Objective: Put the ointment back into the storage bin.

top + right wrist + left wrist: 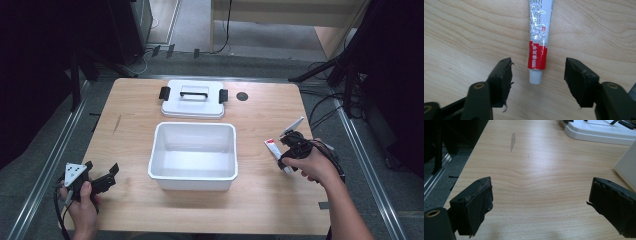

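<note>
Nearest my right-hand camera: right claw (537, 82), two black padded jaws standing apart to either side of the tube, neither pad touching it. I read it as released, nothing grasped.

Item 1: small white-and-red squeeze tube of adhesive (539, 37), lying flat on the light wood-grain desk (461, 30). Its white screw cap points toward my claw and lies between the jaw tips. A red band sits above the cap with white characters running lengthwise; I make out what looks like "999" among them, the rest too small to read. The white upper body carries red script and fine print that I cannot read. In the high view the same tube (276, 154) lies right of the tub, near the desk's right edge, touching nothing but the desk, with my right claw (292, 150) directly over its near end.

Item 2: white rectangular plastic tub (192, 175), open, at desk centre. No markings visible.

Item 3: white rectangular plastic lid with a black bar handle and two black side clips (192, 107), lying flat behind the tub, just apart from it. No label visible.

Item 4: left claw (540, 202), jaws wide apart over bare wood, released. The high view places it (102, 181) at the near left corner of the desk, well apart from the tub.

View differences: left gripper view adds a grey smear on the wood (512, 141) and clips only a corner of tub and lid. Lettering on the tube is resolved in the right gripper view alone; from above it is a red-and-white sliver.
</note>
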`<state>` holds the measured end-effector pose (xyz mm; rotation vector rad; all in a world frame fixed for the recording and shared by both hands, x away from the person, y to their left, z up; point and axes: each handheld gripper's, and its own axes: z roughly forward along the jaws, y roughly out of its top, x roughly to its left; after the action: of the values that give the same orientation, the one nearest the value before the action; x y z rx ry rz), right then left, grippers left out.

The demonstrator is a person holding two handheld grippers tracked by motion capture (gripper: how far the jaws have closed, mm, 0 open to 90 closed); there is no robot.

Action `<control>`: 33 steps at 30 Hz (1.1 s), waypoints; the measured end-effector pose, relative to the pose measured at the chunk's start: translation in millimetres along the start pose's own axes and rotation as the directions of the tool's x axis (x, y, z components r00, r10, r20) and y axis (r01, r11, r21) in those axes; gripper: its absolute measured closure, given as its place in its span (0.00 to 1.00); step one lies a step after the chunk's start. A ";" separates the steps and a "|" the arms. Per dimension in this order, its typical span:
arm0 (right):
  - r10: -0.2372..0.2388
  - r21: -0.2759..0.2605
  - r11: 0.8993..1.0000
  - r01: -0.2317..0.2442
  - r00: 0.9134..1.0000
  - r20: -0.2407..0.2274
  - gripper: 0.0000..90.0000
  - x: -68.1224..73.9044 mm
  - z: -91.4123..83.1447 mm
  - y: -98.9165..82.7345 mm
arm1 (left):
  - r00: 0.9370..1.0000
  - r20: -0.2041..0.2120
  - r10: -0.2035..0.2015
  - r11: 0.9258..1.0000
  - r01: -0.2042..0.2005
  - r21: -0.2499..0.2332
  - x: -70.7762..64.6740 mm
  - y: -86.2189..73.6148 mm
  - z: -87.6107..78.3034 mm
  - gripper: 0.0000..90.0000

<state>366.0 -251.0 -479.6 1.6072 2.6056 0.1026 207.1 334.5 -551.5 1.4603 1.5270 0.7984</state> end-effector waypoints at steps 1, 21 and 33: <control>-0.006 0.013 1.000 0.006 1.000 0.008 0.51 0.8 1.3 3.3 | 1.000 0.001 -0.001 1.000 0.001 0.001 0.2 0.1 0.1 0.06; 0.022 0.106 0.994 -0.022 1.000 0.003 0.77 3.3 23.2 23.7 | 1.000 0.010 -0.003 1.000 0.003 0.008 0.7 0.4 1.1 0.06; 0.047 0.077 0.996 -0.045 0.999 -0.022 0.81 2.9 24.6 22.4 | 1.000 0.012 -0.006 1.000 0.006 0.013 1.1 0.6 1.3 0.06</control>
<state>387.1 -238.0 -502.0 1.7015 2.6208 0.0248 208.6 335.5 -551.7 1.4671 1.5296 0.7764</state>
